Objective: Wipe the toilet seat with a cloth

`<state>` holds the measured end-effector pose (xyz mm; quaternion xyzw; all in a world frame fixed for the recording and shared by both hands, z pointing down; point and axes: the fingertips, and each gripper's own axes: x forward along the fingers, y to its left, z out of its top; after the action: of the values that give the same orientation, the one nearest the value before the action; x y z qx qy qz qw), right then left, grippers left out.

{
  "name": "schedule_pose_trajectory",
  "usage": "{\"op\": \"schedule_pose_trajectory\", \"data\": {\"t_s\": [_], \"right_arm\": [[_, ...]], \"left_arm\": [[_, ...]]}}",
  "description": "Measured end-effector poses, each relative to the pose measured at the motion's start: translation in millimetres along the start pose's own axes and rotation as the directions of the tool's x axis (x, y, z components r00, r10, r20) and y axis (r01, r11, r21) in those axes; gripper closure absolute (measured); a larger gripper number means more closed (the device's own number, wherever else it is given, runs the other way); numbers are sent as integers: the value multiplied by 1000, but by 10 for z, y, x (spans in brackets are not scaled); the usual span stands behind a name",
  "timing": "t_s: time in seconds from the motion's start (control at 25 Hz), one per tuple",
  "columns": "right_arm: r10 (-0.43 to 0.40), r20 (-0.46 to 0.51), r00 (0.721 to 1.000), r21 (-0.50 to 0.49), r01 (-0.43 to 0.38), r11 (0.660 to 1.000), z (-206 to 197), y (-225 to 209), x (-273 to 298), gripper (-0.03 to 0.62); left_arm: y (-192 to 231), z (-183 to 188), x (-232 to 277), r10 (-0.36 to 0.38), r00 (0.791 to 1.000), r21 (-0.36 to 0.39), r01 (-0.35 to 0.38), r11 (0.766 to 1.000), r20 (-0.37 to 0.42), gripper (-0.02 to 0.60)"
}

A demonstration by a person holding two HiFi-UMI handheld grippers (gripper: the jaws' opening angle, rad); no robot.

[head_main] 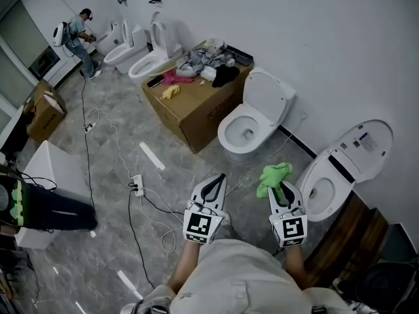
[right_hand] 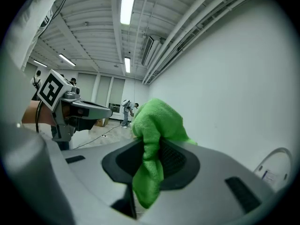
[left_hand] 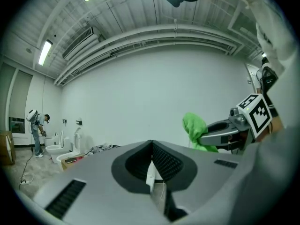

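Cloth (right_hand: pixel 157 125) status from my end: it's green and clamped tight in my right gripper (head_main: pixel 283 187), bunched up above the jaws with a tail hanging down between them. It hangs over the floor just left of the nearest toilet (head_main: pixel 353 150), not touching the seat (head_main: pixel 309 175). My left gripper (head_main: pixel 212 183) sits alongside, jaws pressed together on nothing. A cardboard box (head_main: pixel 196 110) is farther ahead.

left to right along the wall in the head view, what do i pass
Person standing in the far corner → pair of white toilets → brown cardboard box piled with clothes → white toilet with plain raised lid → white toilet with a labelled raised lid.
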<state>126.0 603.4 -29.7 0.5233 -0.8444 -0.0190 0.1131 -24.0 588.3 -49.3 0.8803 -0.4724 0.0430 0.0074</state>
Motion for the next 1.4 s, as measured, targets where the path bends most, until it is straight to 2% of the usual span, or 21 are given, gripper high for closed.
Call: {"op": "schedule_pose_trajectory", "data": {"t_s": [0.36,0.84,1.16,1.4], "right_arm": [[-23,-12,1000,-14,23,1000,162,-127,711,497],[-46,-21,999,-20,46,999,174,-390,1418,497],[-14,-25,1000,1,14,1000,72,-815,1977,497],[46,-25,999,5,-46,999,39,-1281,2547,497]], "left_arm": [[630,24,500,-19,1000,-6,19,1000,10,569],[1109,-7,1100,-37,999,-3,37,999,3,569],[1293,-82,1724,-14,1000,-10,14,1000,-18,569],[1476,-84,2370,32,999,-6,-32,999,-43,569]]}}
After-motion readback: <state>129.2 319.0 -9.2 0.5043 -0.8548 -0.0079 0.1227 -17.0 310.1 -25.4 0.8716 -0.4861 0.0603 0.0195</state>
